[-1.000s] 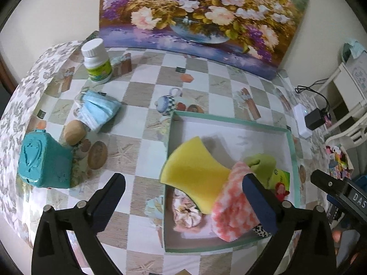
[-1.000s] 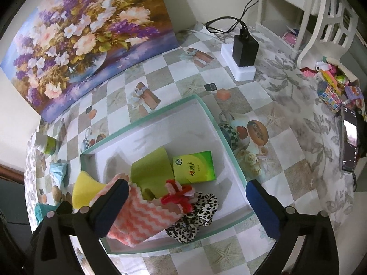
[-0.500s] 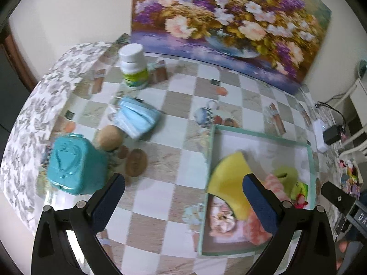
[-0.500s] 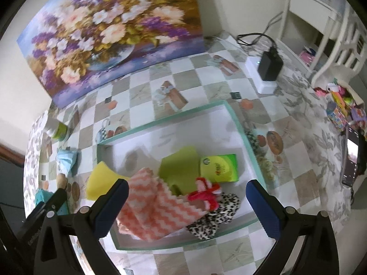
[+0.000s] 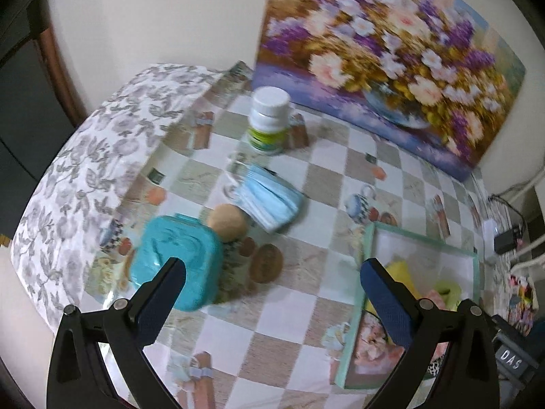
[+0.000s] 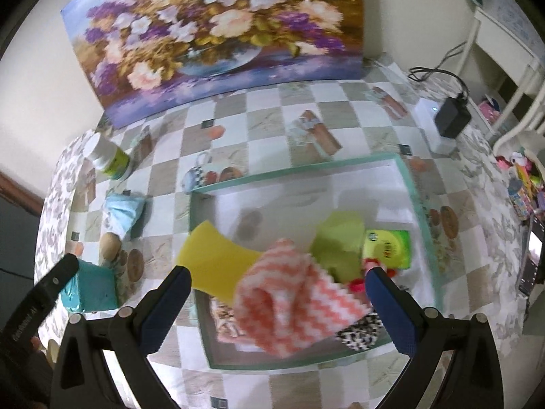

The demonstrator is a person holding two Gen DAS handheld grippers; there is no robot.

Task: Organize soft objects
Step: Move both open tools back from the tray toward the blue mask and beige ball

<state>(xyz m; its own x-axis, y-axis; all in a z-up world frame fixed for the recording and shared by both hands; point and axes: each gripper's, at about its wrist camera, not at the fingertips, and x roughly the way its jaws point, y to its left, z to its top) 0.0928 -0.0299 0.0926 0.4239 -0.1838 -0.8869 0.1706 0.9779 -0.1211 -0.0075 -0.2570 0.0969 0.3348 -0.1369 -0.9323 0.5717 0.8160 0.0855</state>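
Note:
A green-rimmed white tray (image 6: pixel 414 187) holds a yellow sponge (image 6: pixel 213 254), a pink zigzag cloth (image 6: pixel 293 289), a green cloth (image 6: pixel 340 238), a green tissue pack (image 6: pixel 388 248) and a leopard scrunchie (image 6: pixel 361 332). A blue face mask (image 5: pixel 269 197) lies on the table left of the tray (image 5: pixel 368 255); it also shows in the right wrist view (image 6: pixel 122 211). My left gripper (image 5: pixel 272 279) is open and empty, above the table in front of the mask. My right gripper (image 6: pixel 277 286) is open and empty over the tray's near side.
A teal plastic box (image 5: pixel 177 259), a round brown ball (image 5: pixel 226 223) and a white pill bottle (image 5: pixel 269 124) stand near the mask. A flower painting (image 5: pixel 385 54) leans on the back wall. A charger (image 6: pixel 451 121) and cable lie at the right.
My left gripper has swung left, away from the tray, so the mask and teal box now sit ahead of it. My right gripper has turned left as well, both staying open.

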